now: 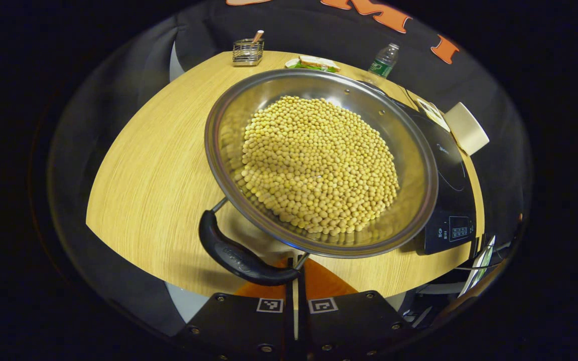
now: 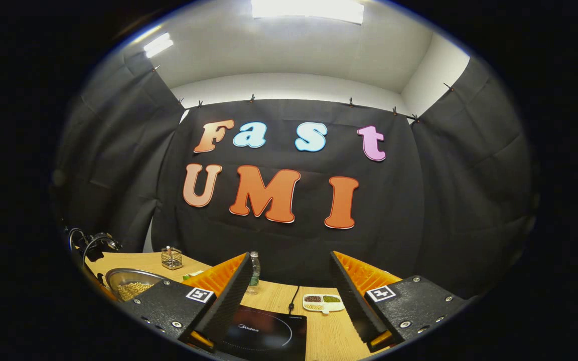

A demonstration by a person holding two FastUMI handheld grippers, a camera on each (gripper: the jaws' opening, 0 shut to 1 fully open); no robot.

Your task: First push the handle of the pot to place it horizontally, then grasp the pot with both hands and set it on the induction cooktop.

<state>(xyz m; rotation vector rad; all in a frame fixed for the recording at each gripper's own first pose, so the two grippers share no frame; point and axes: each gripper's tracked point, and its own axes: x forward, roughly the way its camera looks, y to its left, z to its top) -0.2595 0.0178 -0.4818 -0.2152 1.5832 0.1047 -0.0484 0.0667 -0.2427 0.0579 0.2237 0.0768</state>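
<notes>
pot (image 1: 319, 160), filled with yellow beans (image 1: 319, 165), is sitting on the wooden table (image 1: 158, 170) just left of the induction cooktop (image 1: 447, 195). left gripper (image 1: 296, 301) is resting with fingers together beside the black handle (image 1: 239, 255). right gripper (image 2: 289, 301) is hovering with fingers wide apart above the cooktop.

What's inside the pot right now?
The pot holds a heap of small round yellow beans covering most of its bottom; anything beneath the beans is hidden.

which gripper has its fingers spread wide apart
The right gripper, fingers wide open above the induction cooktop; the left gripper has its fingers closed together beside the pot handle.
</notes>
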